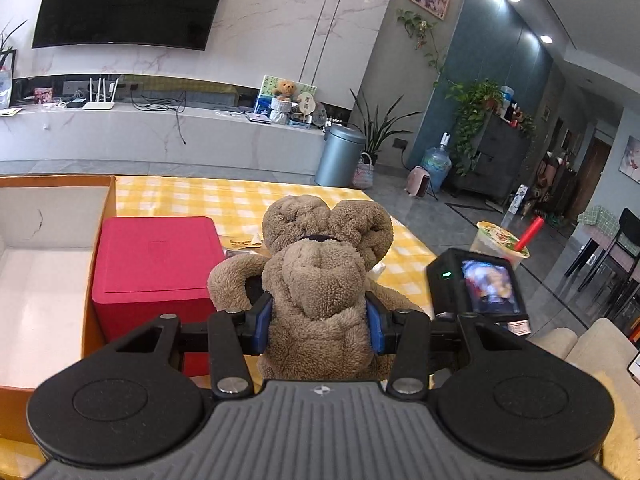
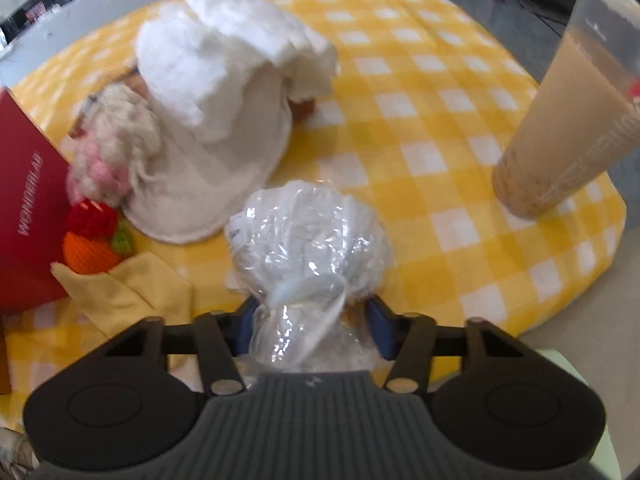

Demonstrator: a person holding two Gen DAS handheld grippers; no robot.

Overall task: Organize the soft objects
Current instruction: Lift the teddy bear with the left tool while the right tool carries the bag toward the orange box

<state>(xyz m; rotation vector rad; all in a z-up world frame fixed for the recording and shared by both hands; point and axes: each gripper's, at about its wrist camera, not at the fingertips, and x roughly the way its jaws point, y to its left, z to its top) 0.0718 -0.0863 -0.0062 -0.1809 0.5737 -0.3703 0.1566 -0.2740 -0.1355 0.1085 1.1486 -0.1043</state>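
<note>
My left gripper (image 1: 319, 326) is shut on a brown plush toy (image 1: 320, 276) and holds it above the yellow checked table (image 1: 224, 200). My right gripper (image 2: 310, 330) is shut on a clear plastic bag of white soft stuff (image 2: 308, 240), just above the tablecloth (image 2: 420, 128). Ahead of it lie a white folded towel (image 2: 216, 92), a cream and pink yarn doll (image 2: 116, 152), a red and orange knitted toy (image 2: 94, 240) and a yellow cloth (image 2: 128, 292).
An open orange cardboard box (image 1: 44, 280) stands at the left with a red box (image 1: 156, 268) beside it; the red box also shows in the right wrist view (image 2: 28, 208). A milk tea cup (image 2: 568, 116) stands at the table's right edge. The other gripper's camera (image 1: 480, 284) is at the right.
</note>
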